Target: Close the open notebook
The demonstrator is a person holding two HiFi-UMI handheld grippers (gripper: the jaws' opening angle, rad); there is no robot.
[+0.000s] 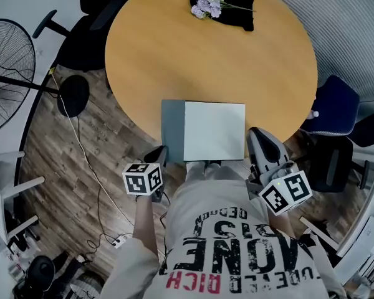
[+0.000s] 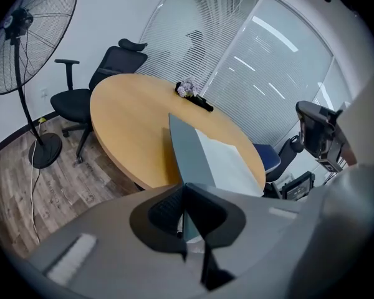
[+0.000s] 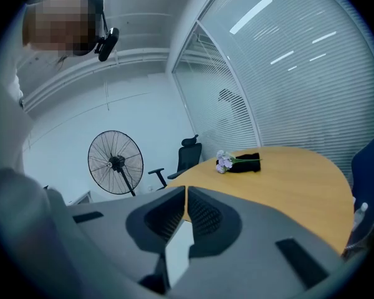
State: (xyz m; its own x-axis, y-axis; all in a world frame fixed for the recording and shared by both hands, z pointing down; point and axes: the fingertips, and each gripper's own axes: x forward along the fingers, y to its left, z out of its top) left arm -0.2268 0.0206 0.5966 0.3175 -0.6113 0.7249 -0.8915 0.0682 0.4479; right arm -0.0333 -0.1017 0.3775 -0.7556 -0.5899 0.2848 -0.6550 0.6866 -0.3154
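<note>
Pale wood covers the round table (image 1: pixel 174 55), which is ringed by plank flooring and a standing fan (image 1: pixel 9 73). At its far side a sprig of purple flowers (image 1: pixel 207 4) is laid on a black cloth (image 1: pixel 237 14). The open notebook (image 1: pixel 214 131) is placed at the near edge, in front of the person, with 1 white page facing up and its grey cover (image 1: pixel 172 129) on the left.

The left gripper (image 2: pixel 186 192) is seen with its jaws closed narrowly on the near edge of that cover. The right gripper (image 3: pixel 185 195) is held just beside the notebook's near right corner. Its jaws are brought together with nothing made out between them (a pale sliver behind the tips cannot be identified).

The step in hand is judged to be the swing of the cover over the page. It would best be done in an arc about the spine, with a light pinch near the edge so that the cover is not creased. The book may need to be steadied from the right so that it is not dragged across the table.

In the head view the 2 grippers and the whole notebook are set in relation, yet the pinch itself is hidden there by the left gripper's body. It is shown only in the left gripper view, where the cover runs up from the jaws like a blade. In the right gripper view no notebook is seen, only table, flowers and fan.
</note>
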